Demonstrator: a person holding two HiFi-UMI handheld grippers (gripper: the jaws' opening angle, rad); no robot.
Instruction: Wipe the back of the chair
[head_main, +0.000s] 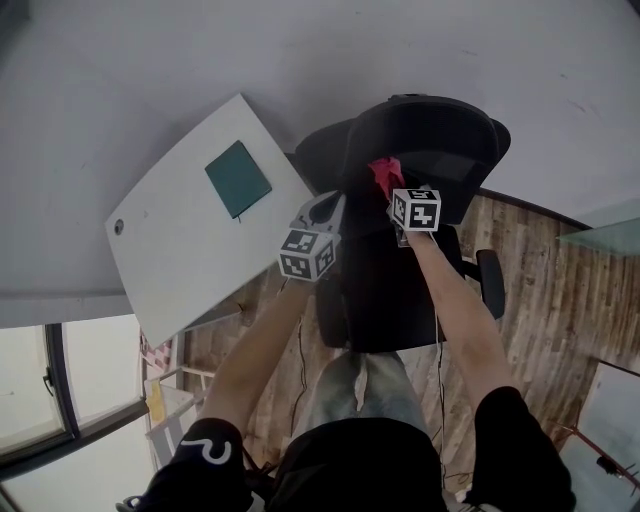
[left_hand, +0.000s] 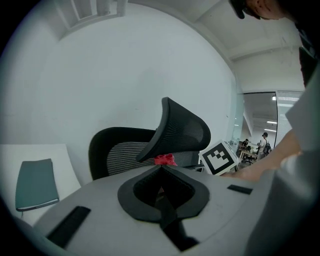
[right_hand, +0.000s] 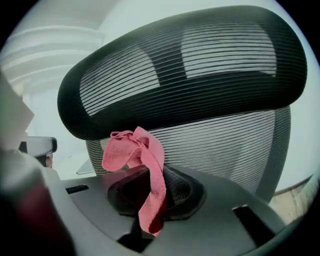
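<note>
**Item 1: right hand-held gripper** (right_hand: 150, 202). Lower centre of its own view. The jaws are closed on a red cloth (right_hand: 148, 175), and I see it pinched along a narrow fold with the loose end flopping up and to the left.

**Item 2: mesh chair back** (right_hand: 225, 145). Fills the middle of the right gripper view, under the headrest (right_hand: 200, 65). The cloth is close in front of it, but I cannot tell whether they touch.

**Item 3: left hand-held gripper** (left_hand: 161, 192). The jaws are together and hold nothing. It is left of centre in the head view, beside the chair.

**Item 4: white worktop** (head_main: 180, 260). Upper left of the head view, carrying a teal notebook (head_main: 238, 178).

**Risks, as I judge them:**
- Drag on the mesh could pull the thinly held cloth free or snag it.
- Only a small wad of cloth would wipe the surface.
- The chair is not steadied and may swivel away when pressed.
</note>
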